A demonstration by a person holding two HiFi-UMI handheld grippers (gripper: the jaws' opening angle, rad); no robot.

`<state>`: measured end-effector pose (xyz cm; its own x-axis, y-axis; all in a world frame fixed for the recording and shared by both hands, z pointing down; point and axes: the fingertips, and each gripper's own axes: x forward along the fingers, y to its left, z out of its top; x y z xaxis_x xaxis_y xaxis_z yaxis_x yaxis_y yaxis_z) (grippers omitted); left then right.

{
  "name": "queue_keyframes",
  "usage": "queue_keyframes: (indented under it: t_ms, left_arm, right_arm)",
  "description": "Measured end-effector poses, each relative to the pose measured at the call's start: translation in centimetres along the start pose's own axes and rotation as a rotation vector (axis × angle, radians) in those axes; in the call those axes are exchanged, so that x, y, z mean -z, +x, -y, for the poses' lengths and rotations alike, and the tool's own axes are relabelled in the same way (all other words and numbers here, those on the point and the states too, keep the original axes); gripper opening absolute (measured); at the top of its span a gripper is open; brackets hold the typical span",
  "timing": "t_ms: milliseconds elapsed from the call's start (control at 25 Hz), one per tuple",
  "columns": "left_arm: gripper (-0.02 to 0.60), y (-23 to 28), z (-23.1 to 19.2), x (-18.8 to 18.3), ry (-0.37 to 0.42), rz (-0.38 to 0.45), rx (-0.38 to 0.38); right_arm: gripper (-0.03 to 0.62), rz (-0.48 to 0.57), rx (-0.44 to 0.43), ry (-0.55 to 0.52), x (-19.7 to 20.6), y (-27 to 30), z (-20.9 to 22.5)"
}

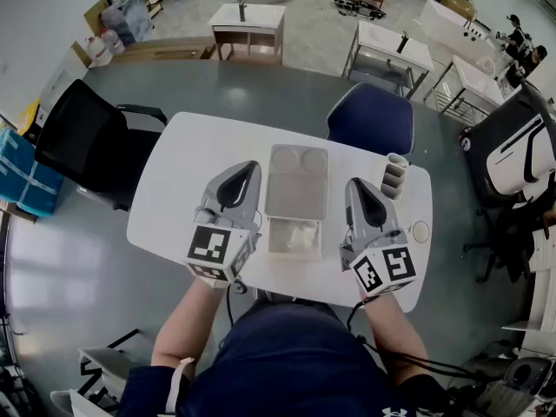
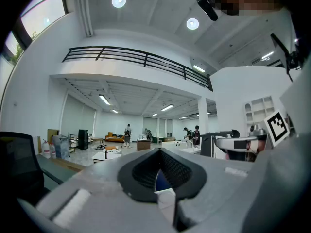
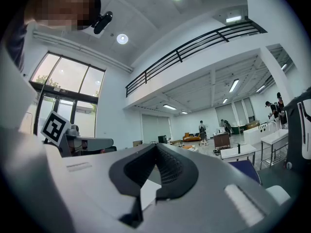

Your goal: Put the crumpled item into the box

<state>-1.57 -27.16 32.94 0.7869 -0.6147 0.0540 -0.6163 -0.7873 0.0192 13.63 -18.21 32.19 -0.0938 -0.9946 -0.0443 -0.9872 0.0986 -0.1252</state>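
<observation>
Nearest the head camera is the person's dark shirt (image 1: 287, 354), with both forearms reaching out over the near edge of the white table (image 1: 191, 172). The left gripper (image 1: 246, 172) and the right gripper (image 1: 356, 188) point away from the person, one on each side of the box (image 1: 271, 237). Each gripper's own view shows its jaws closed tip to tip with nothing between them.

The crumpled item (image 1: 300, 234), a pale wad, lies inside the box, which sits at the near middle of the table. The lid (image 1: 297, 185) lies flat just beyond the box and looks hinged to its far edge, though at this size that is hard to confirm. A grey cup (image 1: 395, 176) stands at the far right, close to the right gripper's tip.

The item looks to be in place already, so the step in hand is probably just parking the grippers without disturbing anything. To do that well:

- Keep both grippers parallel to the box walls so they clear its sides.
- Keep the right gripper's tip away from the cup.
- Leave the jaws closed so no finger catches the rim.
- Set the grippers down softly, because the light box would probably slide if bumped.

If the lid is to be shut, push it from its far edge instead of pinching it.
</observation>
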Motion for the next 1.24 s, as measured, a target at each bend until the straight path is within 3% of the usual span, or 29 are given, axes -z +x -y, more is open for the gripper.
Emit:
queue_keyframes:
  t_ms: [1240]
  left_arm:
    - [0.002, 0.35, -0.51, 0.82, -0.007, -0.018, 0.012]
  right_arm:
    - [0.002, -0.01, 0.004, 0.018, 0.64, 0.66, -0.1]
